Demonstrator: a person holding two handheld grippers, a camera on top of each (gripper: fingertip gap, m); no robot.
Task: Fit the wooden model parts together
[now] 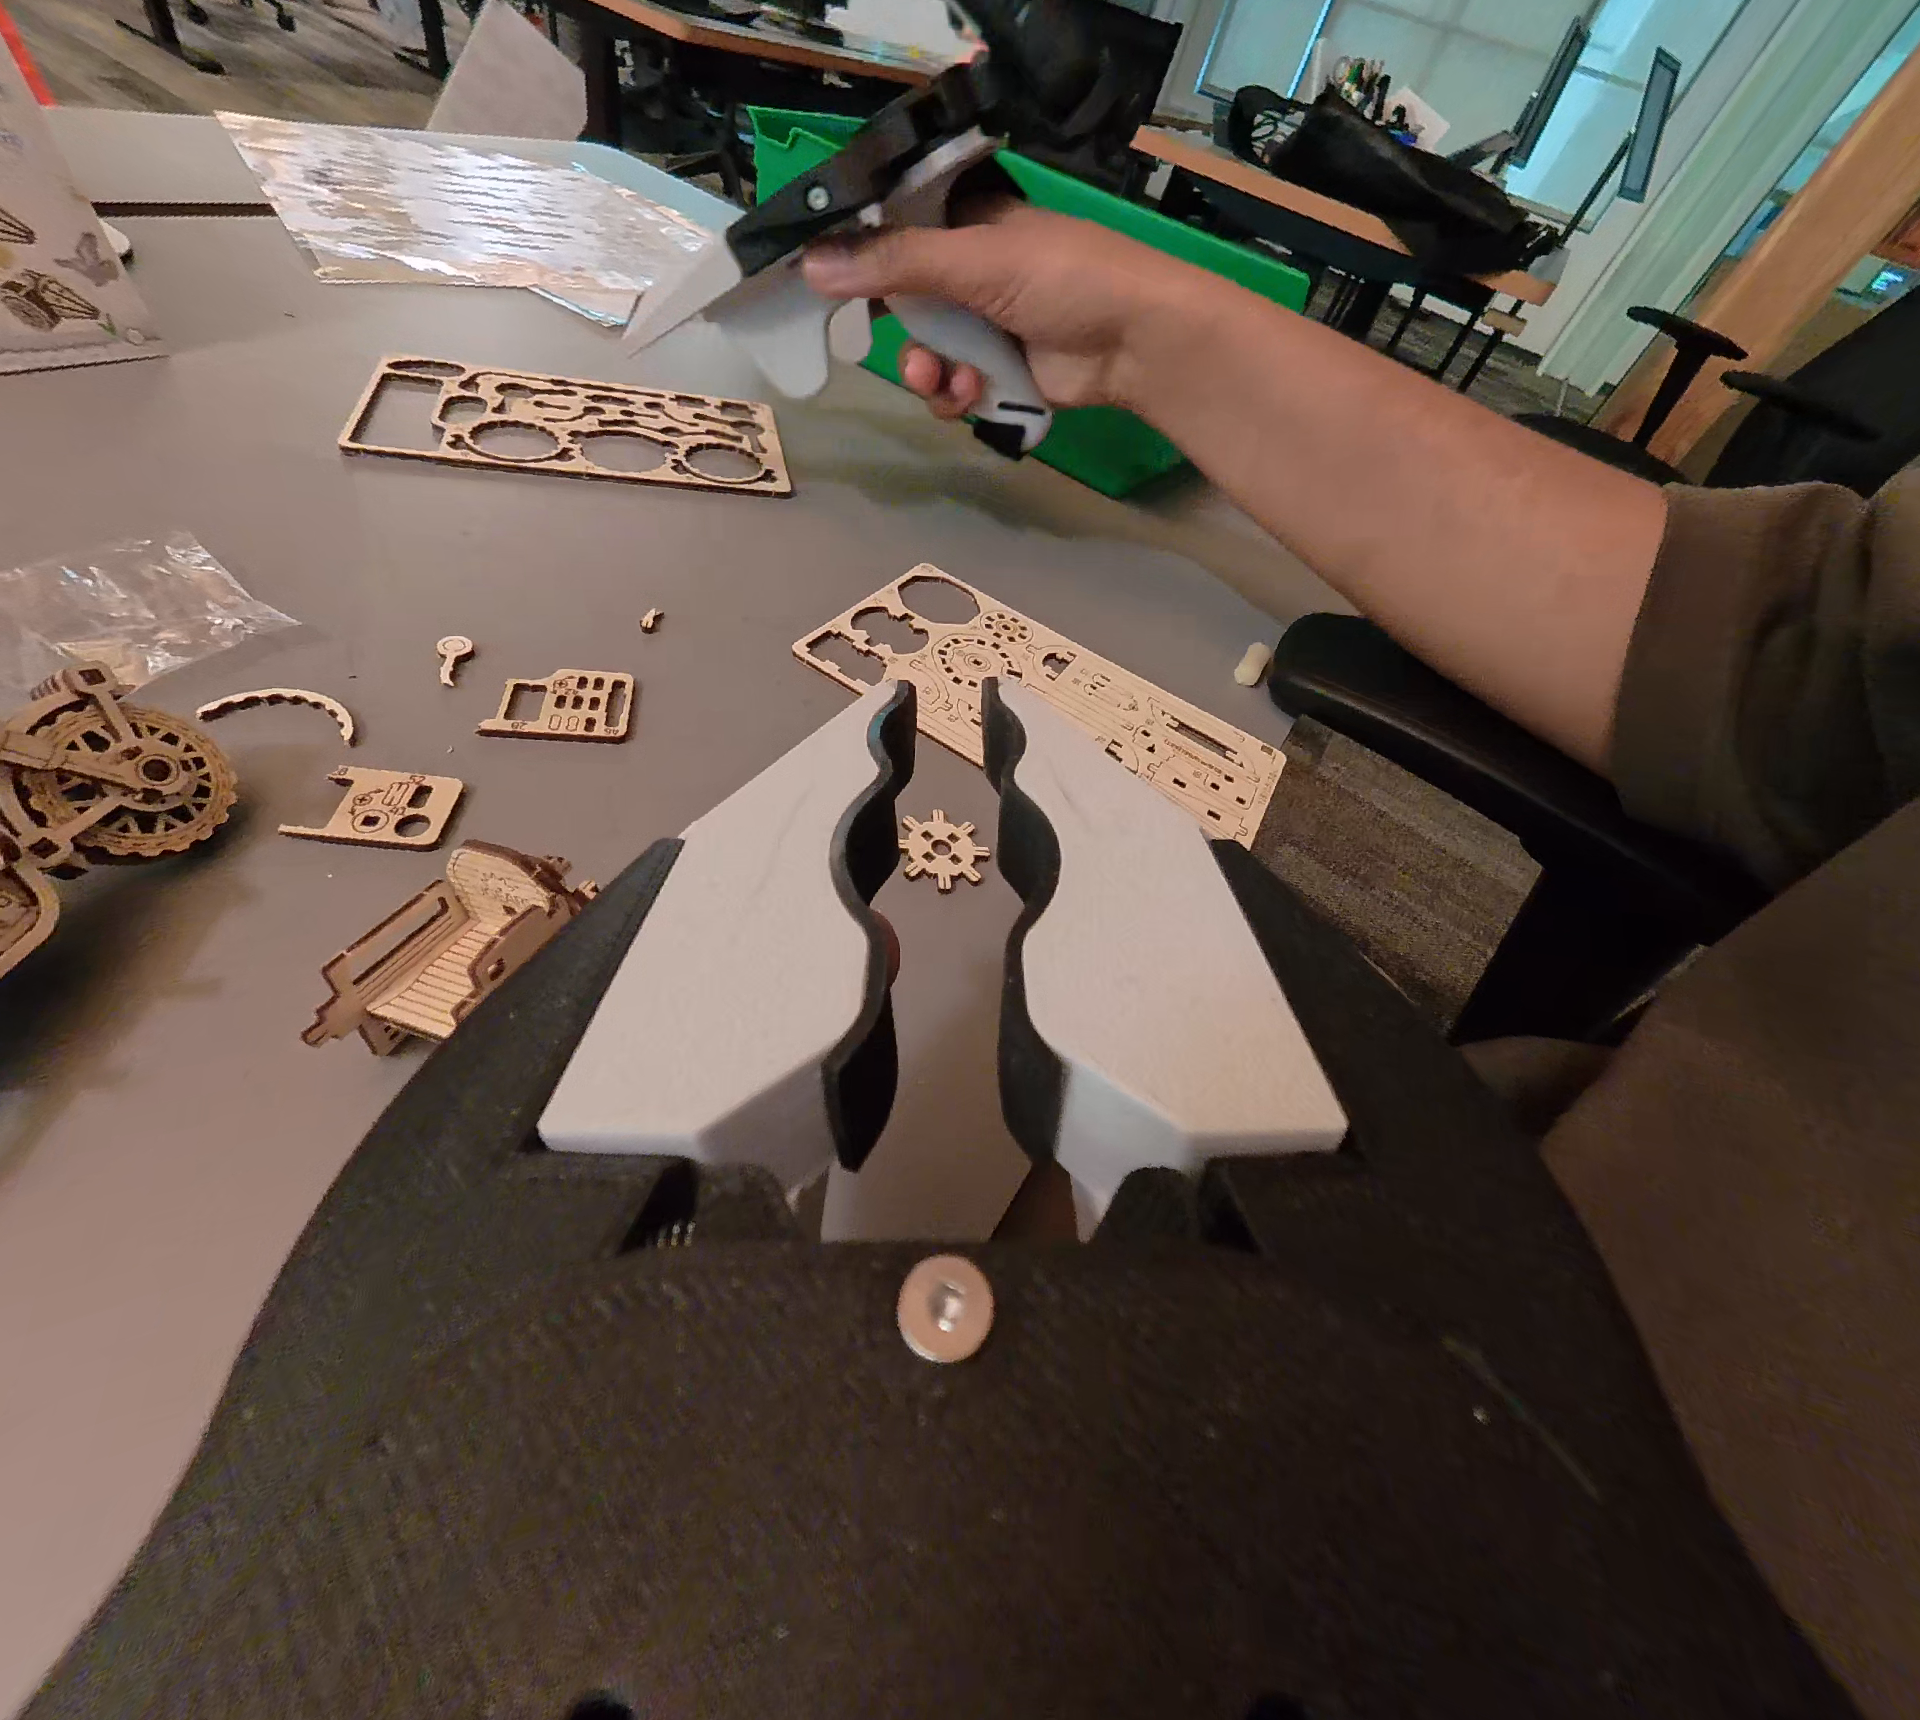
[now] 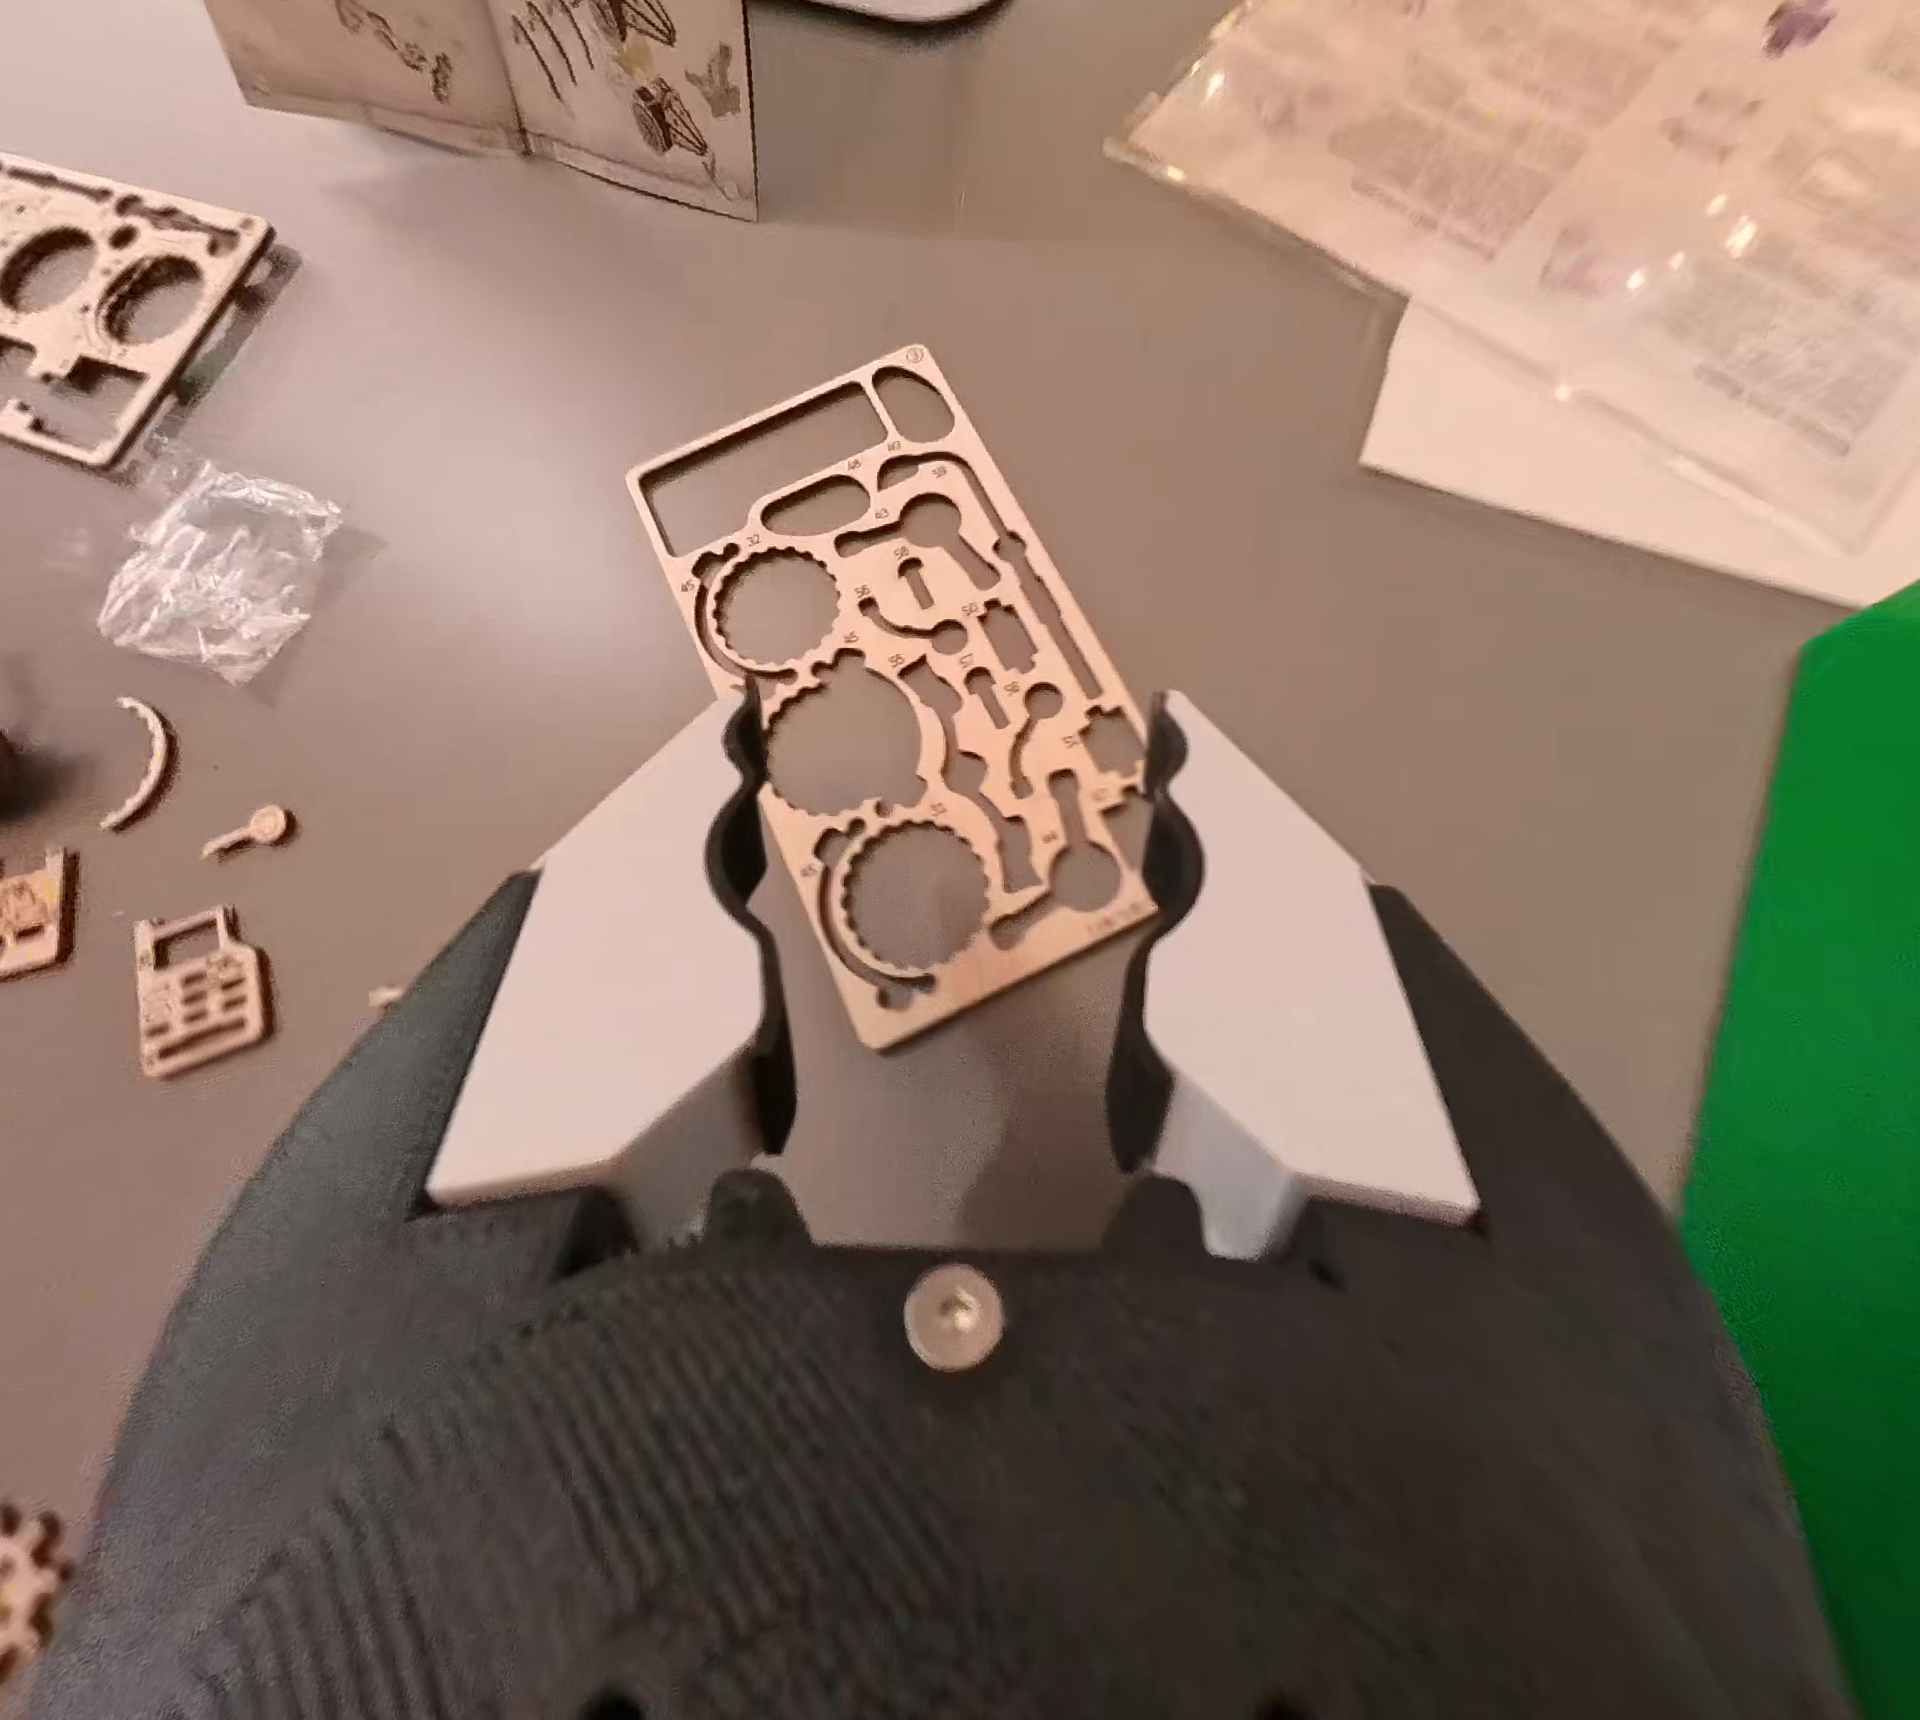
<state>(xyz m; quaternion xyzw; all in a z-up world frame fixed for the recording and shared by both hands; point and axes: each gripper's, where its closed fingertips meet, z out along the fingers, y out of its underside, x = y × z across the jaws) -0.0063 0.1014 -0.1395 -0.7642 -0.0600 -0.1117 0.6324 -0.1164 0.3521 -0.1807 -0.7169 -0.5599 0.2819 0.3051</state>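
Ahead of our left tongs (image 1: 948, 699) lie a small wooden gear (image 1: 941, 849) and a part-filled wooden sheet (image 1: 1049, 699) on the grey surface (image 1: 623, 569); left of them we count three loose flat pieces and a built wooden seat (image 1: 457, 943). Our left tongs hang released, a narrow gap, touching nothing. Our right tongs (image 2: 948, 720) spread wide over one emptied wooden frame (image 2: 894, 694), holding nothing; a green bin (image 2: 1818, 1099) stands to their right
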